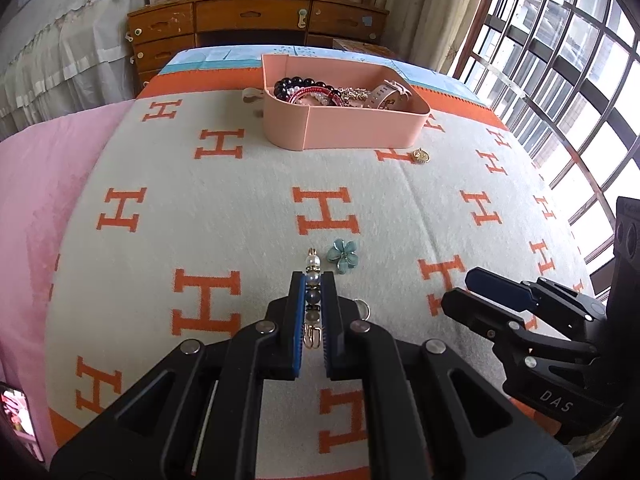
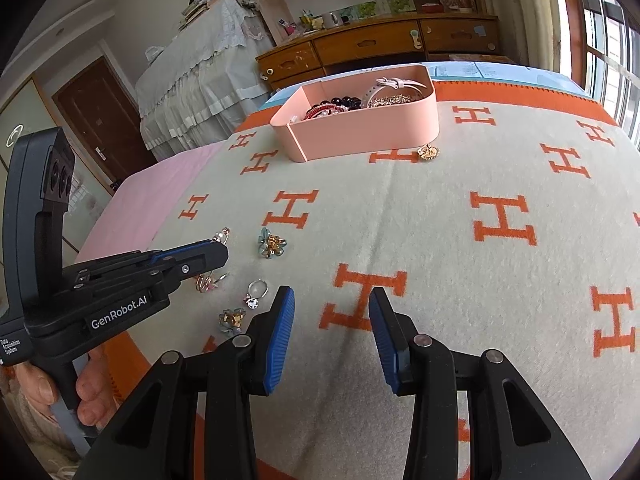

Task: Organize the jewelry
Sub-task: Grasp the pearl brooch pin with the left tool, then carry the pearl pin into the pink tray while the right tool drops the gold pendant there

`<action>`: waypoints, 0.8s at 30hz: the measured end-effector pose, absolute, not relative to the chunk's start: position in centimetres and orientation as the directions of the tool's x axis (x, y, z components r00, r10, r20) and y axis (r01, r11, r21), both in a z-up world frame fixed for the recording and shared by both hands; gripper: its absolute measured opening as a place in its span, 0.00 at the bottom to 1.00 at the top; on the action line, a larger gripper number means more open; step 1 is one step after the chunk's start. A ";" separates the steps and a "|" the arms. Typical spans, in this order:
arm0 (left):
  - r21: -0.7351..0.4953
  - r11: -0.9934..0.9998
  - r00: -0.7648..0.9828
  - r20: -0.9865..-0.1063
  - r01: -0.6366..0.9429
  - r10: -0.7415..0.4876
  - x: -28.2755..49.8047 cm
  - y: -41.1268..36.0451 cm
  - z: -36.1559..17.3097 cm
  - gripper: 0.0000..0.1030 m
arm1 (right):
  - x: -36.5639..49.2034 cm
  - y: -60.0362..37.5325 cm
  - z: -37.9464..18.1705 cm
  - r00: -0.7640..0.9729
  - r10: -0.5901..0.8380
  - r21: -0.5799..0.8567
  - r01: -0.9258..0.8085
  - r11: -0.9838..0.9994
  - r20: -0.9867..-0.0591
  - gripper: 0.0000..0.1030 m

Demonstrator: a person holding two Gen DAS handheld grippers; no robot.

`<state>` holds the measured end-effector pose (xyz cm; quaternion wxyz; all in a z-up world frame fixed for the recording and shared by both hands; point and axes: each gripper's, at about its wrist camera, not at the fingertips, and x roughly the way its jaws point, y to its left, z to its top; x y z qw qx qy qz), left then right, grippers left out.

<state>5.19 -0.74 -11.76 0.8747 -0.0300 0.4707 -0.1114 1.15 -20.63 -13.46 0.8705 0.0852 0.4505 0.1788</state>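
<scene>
My left gripper (image 1: 314, 280) is clamped on a beaded pin (image 1: 312, 280): pearl and grey beads sit squeezed between the blue pads (image 1: 300, 312), the gold loop and a white pearl poke out past the fingertips, and a gold clasp hangs at the back of the jaws. In the right wrist view the same pin (image 2: 222, 235) shows only as a small gold tip beyond the closed fingers. Just beside it on the blanket (image 1: 240, 208) lies a blue flower brooch (image 1: 342, 255). Near my left fingers I also see a silver ring (image 2: 258, 288), a pink-and-gold piece (image 2: 208, 282) and a second small flower piece (image 2: 231, 318), all loose on the cloth.

My right gripper (image 2: 332, 308) hangs over the blanket with its fingers apart and nothing between them.

Farther off stands the pink box (image 1: 360, 128), already holding dark bead bracelets, a red one, sparkly chains and a pale watch strap. A small gold charm (image 1: 421, 156) lies on the blanket just beside the box's front wall. Behind the bed is a wooden dresser (image 1: 256, 16), and a barred window (image 1: 560, 80) fills the right side.
</scene>
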 end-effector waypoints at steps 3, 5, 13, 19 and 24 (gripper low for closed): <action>-0.168 0.972 0.535 -0.812 0.167 -0.233 5.1 -0.5 -11.7 0.05 | 1.2 -20.5 -13.2 0.537 0.381 0.300 -0.235 0.924 -0.753 0.38; -0.173 0.971 0.540 -0.808 0.168 -0.237 5.0 -0.3 -11.6 0.05 | 1.2 -20.6 -13.0 0.542 0.377 0.297 -0.233 0.926 -0.751 0.38; -0.186 0.969 0.551 -0.797 0.166 -0.247 4.9 0.2 -11.3 0.05 | 2.6 -21.6 -12.0 0.558 0.353 0.294 -0.196 0.936 -0.751 0.38; -0.193 0.970 0.558 -0.794 0.149 -0.243 5.2 0.9 -11.0 0.05 | 5.3 -22.3 -11.3 0.552 0.315 0.257 -0.181 0.949 -0.773 0.38; -0.177 0.977 0.566 -0.796 0.122 -0.215 6.2 2.1 -10.2 0.05 | 8.8 -23.2 -10.9 0.534 0.271 0.220 -0.158 0.963 -0.801 0.38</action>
